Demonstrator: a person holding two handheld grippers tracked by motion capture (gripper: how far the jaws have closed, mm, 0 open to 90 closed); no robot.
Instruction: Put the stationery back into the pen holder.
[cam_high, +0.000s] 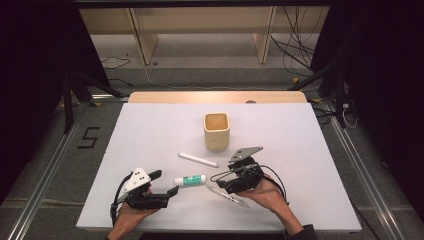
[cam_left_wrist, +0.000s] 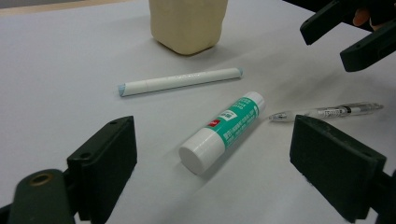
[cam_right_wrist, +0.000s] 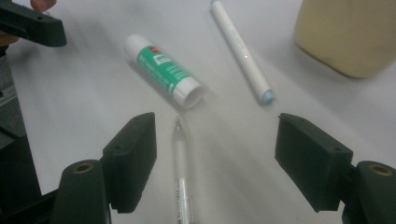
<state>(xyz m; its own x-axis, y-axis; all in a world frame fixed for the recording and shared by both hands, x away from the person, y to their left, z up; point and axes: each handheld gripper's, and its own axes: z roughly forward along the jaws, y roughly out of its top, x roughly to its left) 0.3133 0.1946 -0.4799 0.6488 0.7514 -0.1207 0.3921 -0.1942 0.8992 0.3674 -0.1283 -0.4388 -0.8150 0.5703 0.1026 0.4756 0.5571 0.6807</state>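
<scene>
you have four things on the white counter (cam_high: 150, 130): one cream square cup (cam_high: 216, 131), one white marker (cam_high: 198, 159), one glue stick (cam_high: 190, 180) with a green label, and one clear pen (cam_high: 231, 197).

the cup stands upright toward the far middle of the counter. the marker lies flat in front of it, apart from it. the glue stick lies nearer you, between your two hands, touching nothing. the clear pen lies just to its right, under your right hand.

your left tongs (cam_high: 165, 184) stand wide apart with nothing clamped; in the left gripper view (cam_left_wrist: 210, 158) the glue stick (cam_left_wrist: 223, 130) lies ahead, between the two jaws, and the pads do not touch it. your right tongs (cam_high: 220, 182) are also wide apart and hold nothing; in the right gripper view (cam_right_wrist: 215, 154) the clear pen (cam_right_wrist: 181, 172) runs up between the jaws, nearer the left one, and the pads stay off it.

hard to make out: from above, your right hand (cam_high: 262, 190) and its tongs cover much of the pen, and its clear barrel nearly vanishes against the white surface. the pen's rear end is cut off by the bottom edge of the right gripper view. the cup is cropped in both gripper views, so its rim is out of frame there. the print on the glue stick is too small to read.
</scene>
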